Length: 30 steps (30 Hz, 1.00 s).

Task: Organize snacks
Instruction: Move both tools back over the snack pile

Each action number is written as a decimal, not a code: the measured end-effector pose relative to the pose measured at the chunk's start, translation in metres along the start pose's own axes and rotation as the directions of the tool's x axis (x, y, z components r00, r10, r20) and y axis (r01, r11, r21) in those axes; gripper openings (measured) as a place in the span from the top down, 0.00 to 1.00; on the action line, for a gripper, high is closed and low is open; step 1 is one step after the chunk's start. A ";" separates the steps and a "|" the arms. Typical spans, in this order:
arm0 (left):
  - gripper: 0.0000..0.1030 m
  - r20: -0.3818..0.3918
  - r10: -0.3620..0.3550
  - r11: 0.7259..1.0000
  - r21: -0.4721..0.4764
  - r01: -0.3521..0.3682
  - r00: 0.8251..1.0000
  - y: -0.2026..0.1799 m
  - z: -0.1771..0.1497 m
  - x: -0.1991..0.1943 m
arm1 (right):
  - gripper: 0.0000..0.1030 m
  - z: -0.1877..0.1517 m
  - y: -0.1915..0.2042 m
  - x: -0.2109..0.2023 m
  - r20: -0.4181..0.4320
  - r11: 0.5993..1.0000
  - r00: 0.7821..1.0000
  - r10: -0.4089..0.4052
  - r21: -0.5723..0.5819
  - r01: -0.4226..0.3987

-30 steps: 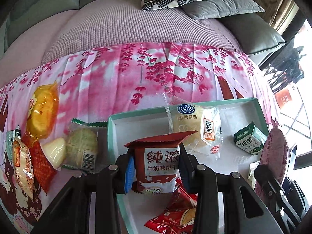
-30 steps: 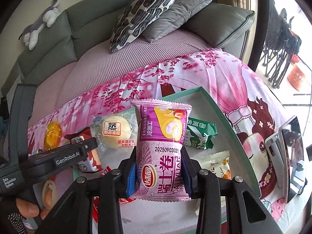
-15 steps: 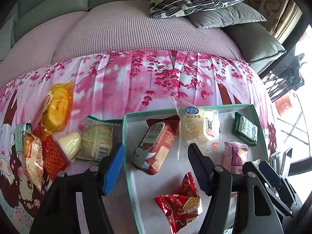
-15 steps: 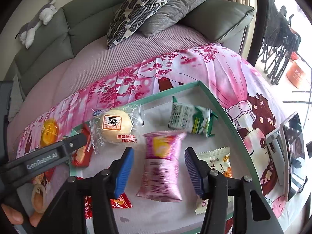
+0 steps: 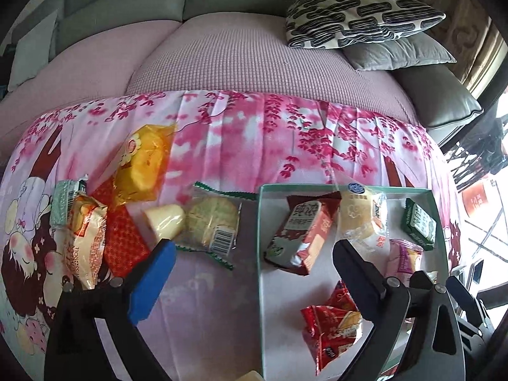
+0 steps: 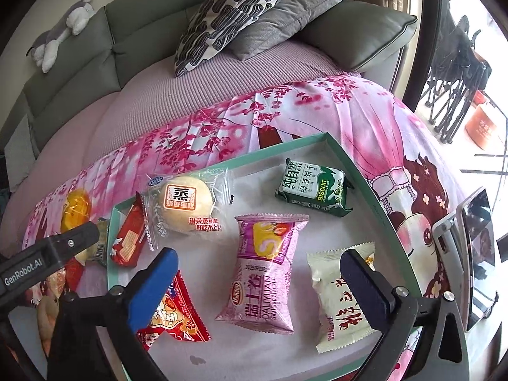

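Sofa seat under a pink blossom-print cloth (image 5: 222, 133) carries a teal-rimmed tray (image 6: 358, 171). Six snacks lie inside, the pink Swiss-roll pack (image 6: 263, 270) at centre and the red milk-biscuit pack (image 5: 301, 231) by the rim at 9 o'clock. About six stay outside at 9 o'clock, including the green-edged cake (image 5: 212, 222). Left gripper (image 5: 254, 273) and right gripper (image 6: 260, 282) are opening, nothing held. Bare tray floor remains at 6 o'clock.

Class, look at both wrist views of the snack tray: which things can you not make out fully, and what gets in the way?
- Red packet, right wrist view: partly behind the right gripper's finger.
- Pale item, left wrist view: cut off by bottom edge.
- Snacks outside the tray, right wrist view: hidden behind the left gripper.
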State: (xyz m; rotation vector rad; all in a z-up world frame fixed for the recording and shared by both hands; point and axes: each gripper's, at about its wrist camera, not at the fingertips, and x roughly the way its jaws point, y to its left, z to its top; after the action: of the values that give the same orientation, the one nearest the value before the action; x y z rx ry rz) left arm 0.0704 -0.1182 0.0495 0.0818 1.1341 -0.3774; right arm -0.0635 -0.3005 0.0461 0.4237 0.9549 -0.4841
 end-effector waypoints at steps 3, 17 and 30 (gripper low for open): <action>0.04 -0.007 0.005 1.000 -0.003 -0.005 1.000 0.004 -0.002 0.002 | 0.00 0.000 -0.001 0.001 -0.005 1.000 1.000 -0.008 0.001 0.008; 0.04 0.003 0.068 0.998 0.016 -0.069 0.998 0.016 -0.019 -0.013 | 0.00 -0.001 -0.001 -0.004 -0.005 0.999 0.999 -0.037 0.034 0.037; 0.04 -0.065 0.143 0.988 -0.054 -0.146 0.988 0.076 -0.043 -0.030 | 0.00 -0.018 0.060 -0.012 -0.020 0.997 0.999 0.035 -0.071 -0.036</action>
State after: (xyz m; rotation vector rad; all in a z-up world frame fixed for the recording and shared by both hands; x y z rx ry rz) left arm 0.0479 -0.0284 0.0489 0.1237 1.1907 -0.2132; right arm -0.0479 -0.2396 0.0549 0.3801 0.9782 -0.4132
